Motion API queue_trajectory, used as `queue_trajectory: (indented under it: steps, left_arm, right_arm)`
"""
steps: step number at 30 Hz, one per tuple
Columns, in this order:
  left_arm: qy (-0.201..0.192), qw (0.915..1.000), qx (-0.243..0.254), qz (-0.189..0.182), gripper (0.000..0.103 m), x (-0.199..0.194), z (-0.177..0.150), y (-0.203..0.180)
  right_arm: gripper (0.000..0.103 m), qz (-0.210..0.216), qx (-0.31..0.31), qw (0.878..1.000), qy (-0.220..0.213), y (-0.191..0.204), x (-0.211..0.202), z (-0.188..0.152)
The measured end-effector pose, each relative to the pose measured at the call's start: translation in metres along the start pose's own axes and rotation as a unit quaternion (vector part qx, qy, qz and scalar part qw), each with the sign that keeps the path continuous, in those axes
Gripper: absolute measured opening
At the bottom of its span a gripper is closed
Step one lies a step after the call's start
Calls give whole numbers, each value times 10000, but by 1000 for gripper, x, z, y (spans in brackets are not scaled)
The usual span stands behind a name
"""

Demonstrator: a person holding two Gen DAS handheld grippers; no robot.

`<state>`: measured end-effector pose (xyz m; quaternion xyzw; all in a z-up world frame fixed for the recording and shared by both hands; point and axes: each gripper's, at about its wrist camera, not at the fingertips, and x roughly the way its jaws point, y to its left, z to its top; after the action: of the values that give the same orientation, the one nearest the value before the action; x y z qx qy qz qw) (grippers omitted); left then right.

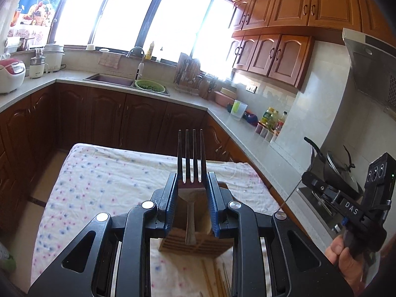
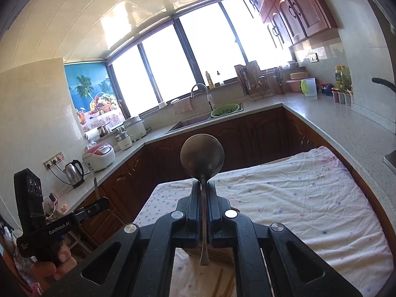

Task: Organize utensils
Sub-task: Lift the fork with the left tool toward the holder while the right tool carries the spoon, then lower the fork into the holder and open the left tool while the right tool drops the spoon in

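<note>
My left gripper (image 1: 191,182) is shut on a metal fork (image 1: 191,158), tines pointing up, its handle hanging down over a wooden slotted utensil holder (image 1: 198,243) on the cloth-covered table (image 1: 104,173). My right gripper (image 2: 203,185) is shut on a metal spoon (image 2: 202,153), bowl up, its handle end over the same wooden holder (image 2: 217,255). The right gripper also shows at the right edge of the left wrist view (image 1: 307,175); the left gripper shows at the left in the right wrist view (image 2: 101,204). Chopsticks (image 1: 217,279) lie on the cloth near the holder.
The table has a white cloth with pink and blue dots. Kitchen counters wrap around it, with a sink (image 1: 111,79), a green colander (image 1: 149,85), a rice cooker (image 1: 11,74), a kettle (image 2: 74,173) and a stove with a pan (image 1: 339,170) at right.
</note>
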<state>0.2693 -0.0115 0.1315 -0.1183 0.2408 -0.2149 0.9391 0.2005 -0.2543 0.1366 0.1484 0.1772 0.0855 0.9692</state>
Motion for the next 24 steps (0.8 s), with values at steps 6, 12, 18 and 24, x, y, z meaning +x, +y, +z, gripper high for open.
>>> queue_trajectory:
  steps: [6,12,18,24]
  left_arm:
    - [37,9999,-11,125,21,50,2,6]
    - [363,9991,-34,195,21,88,-22,12]
    - [718,9972,-111,165,22,109,-49,18]
    - [768,9963,251,285,22,111,-57,2]
  right_arm:
    - [4,-153,169,9997,25,-16,40,0]
    - [4,-286,241,9988,332,-31,70,-28]
    - [5,-356,206,9969,665,-36,87,-53]
    - [4,-388,236,9950,894,-40,95,-67]
